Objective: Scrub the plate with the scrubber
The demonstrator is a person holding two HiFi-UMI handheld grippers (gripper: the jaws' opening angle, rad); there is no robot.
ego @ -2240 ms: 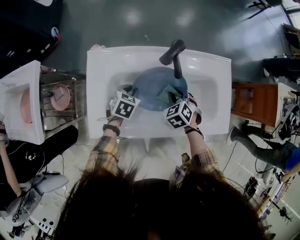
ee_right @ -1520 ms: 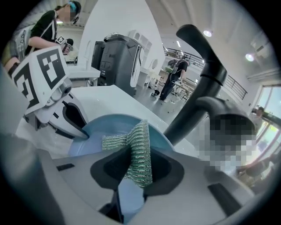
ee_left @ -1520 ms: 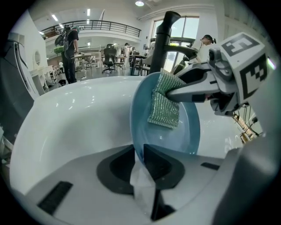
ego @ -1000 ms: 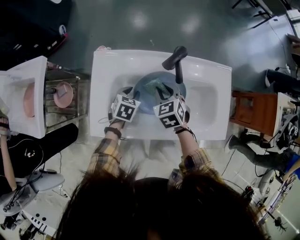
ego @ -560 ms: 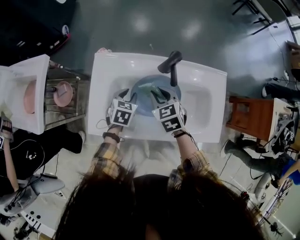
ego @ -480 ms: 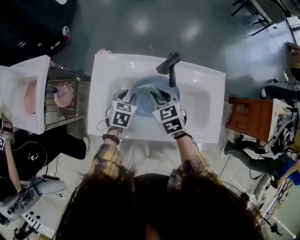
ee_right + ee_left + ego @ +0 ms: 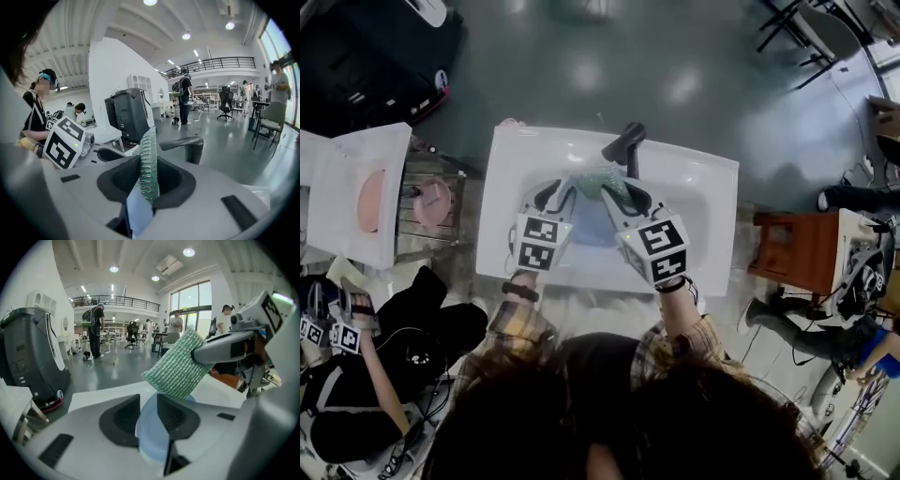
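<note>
plate gripped in left gripper jaws, lately widening; scrubber gripped in right gripper jaws

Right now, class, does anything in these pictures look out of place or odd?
Nothing is spilled or broken. The one unusual thing is the plate, held up on edge above the sink rather than lying in it, with the scrubber by its far edge.
</note>
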